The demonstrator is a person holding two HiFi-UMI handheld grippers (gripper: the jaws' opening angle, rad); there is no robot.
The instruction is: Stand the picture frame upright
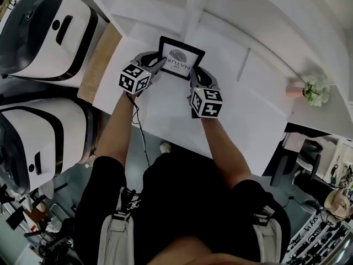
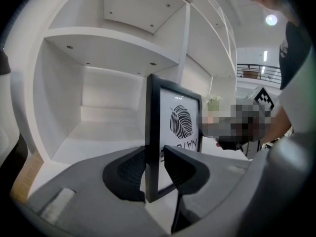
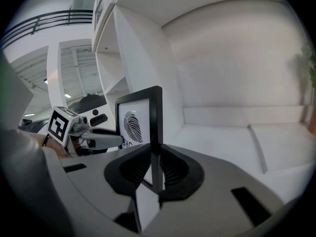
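While the frame (image 1: 181,58) is held upright over the far part of the white table (image 1: 165,115), its black border and fingerprint-like print face the person. The left gripper (image 1: 156,66) has its jaws partly closed on the frame's left edge, one pad against the back and the other on the front. The right gripper (image 1: 194,77) pinches the right edge likewise, pads pressed on both faces. White shelves (image 2: 113,48) rise just behind. A plant (image 1: 315,90) sits well apart at the right.
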